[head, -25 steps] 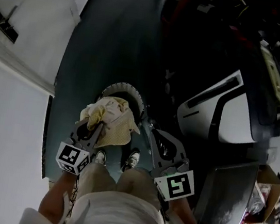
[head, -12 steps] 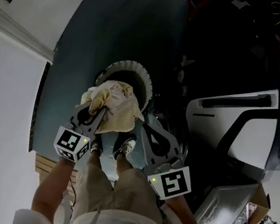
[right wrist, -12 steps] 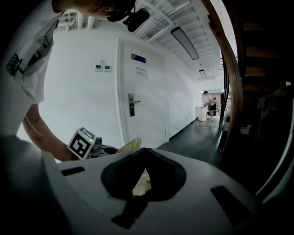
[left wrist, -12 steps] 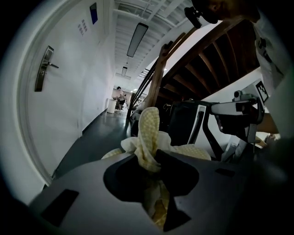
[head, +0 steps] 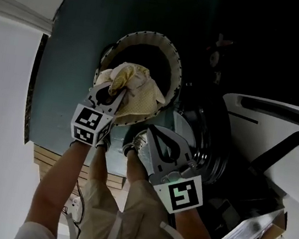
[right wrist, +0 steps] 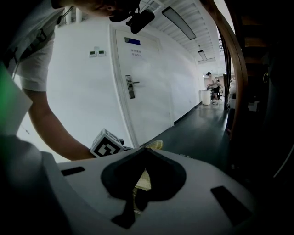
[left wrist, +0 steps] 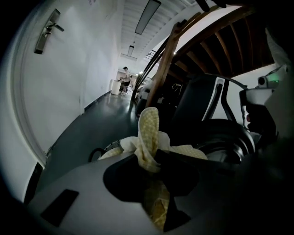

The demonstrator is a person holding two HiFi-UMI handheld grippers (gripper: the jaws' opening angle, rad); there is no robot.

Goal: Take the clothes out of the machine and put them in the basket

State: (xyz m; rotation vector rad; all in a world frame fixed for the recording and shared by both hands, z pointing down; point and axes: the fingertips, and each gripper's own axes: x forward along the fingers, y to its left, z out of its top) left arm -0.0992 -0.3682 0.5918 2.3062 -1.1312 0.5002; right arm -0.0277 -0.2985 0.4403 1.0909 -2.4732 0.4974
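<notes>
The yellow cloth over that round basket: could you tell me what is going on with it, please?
A person holds a gripper in each hand. The left gripper has its jaws closed on a bunched yellow-and-white cloth, which hangs over the near rim of the round basket on the dark floor. The right gripper sits just beside the cloth with its jaws together and does not seem to grip it. The cloth is not yet let go into the basket.
</notes>
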